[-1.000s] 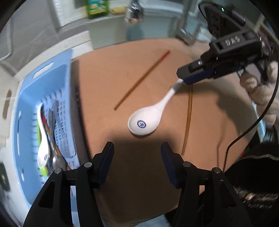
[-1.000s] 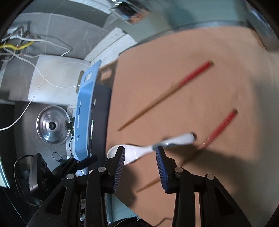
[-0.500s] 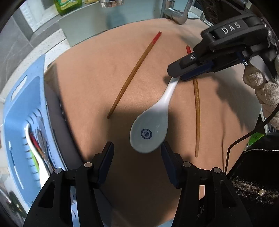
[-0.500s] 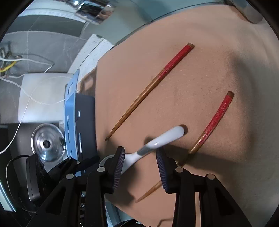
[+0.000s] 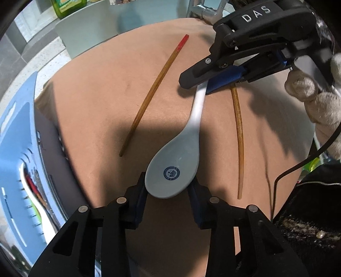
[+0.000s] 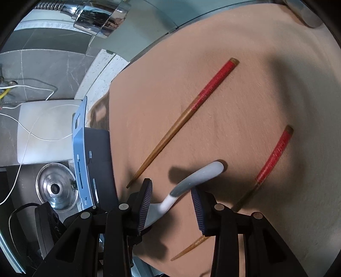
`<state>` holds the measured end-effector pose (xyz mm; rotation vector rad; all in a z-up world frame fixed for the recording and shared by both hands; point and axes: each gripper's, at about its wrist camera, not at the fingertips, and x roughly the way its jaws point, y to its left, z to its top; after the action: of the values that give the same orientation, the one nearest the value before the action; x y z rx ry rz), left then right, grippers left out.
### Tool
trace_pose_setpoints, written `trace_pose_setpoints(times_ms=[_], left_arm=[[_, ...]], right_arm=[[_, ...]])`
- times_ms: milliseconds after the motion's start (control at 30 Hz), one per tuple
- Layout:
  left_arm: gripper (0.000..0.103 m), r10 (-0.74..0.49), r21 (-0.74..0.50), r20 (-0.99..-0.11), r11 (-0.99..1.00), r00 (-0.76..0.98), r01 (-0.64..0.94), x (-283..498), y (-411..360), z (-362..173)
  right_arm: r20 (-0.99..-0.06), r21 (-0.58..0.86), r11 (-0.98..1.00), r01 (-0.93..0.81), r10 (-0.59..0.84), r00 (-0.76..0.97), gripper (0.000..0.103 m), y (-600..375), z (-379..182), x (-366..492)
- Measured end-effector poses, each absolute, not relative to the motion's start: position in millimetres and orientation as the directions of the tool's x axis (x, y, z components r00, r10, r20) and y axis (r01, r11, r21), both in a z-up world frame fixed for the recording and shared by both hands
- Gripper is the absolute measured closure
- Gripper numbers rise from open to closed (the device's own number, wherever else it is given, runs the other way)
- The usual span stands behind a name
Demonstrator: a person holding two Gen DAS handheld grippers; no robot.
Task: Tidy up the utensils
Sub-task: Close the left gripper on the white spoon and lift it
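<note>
A white ceramic spoon (image 5: 179, 157) with a blue emblem is held off the tan mat (image 5: 96, 102). My left gripper (image 5: 168, 191) is shut on its bowl. My right gripper (image 6: 171, 204) is open, its fingers either side of the spoon's handle (image 6: 198, 176) without squeezing it; it shows in the left wrist view (image 5: 204, 83) over the handle end. Two red-tipped wooden chopsticks lie on the mat, one left of the spoon (image 5: 153, 93) (image 6: 187, 119) and one right of it (image 5: 239, 138) (image 6: 270, 162).
A blue slotted utensil basket (image 5: 15, 162) stands left of the mat with a white spoon and other utensils in it; its end shows in the right wrist view (image 6: 80, 149). A faucet head (image 6: 100, 19), a green bottle (image 5: 68, 7), and a steel lid (image 6: 55, 189) surround the area.
My left gripper has moved forward and closed on the spoon's bowl. My right gripper's fingers stand wider around the handle than before.
</note>
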<state>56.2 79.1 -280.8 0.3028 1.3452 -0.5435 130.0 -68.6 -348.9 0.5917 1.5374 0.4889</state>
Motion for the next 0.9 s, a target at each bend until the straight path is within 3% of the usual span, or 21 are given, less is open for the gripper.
trace_pose_setpoints(times_ms=[233,333,433,833,900], left_arm=[[0.070,-0.222,-0.124,-0.967,0.837,0.123,0.533,63,81,-282],[0.074,-0.231,-0.128,-0.965,0.832,0.127,0.539,60,80,-283],[0.078,-0.253,-0.145,-0.958,0.832,0.133,0.536,58,80,-283],[0.076,-0.249,-0.137,-0.956,0.844,0.153,0.519,51,85,-287],[0.068,-0.257,-0.151,-0.955,0.848,0.145,0.509,54,83,-287]], right_arm=[[-0.784,0.619,0.783,0.064,0.621,-0.005,0.069,-64,-348,133],[-0.793,0.609,0.792,0.050,0.610,-0.004,0.086,-62,-350,132],[-0.780,0.624,0.779,0.060,0.625,-0.005,0.093,-63,-355,129],[-0.760,0.648,0.757,0.087,0.650,0.007,0.093,-69,-359,126],[-0.759,0.649,0.755,0.093,0.651,0.013,0.093,-69,-359,125]])
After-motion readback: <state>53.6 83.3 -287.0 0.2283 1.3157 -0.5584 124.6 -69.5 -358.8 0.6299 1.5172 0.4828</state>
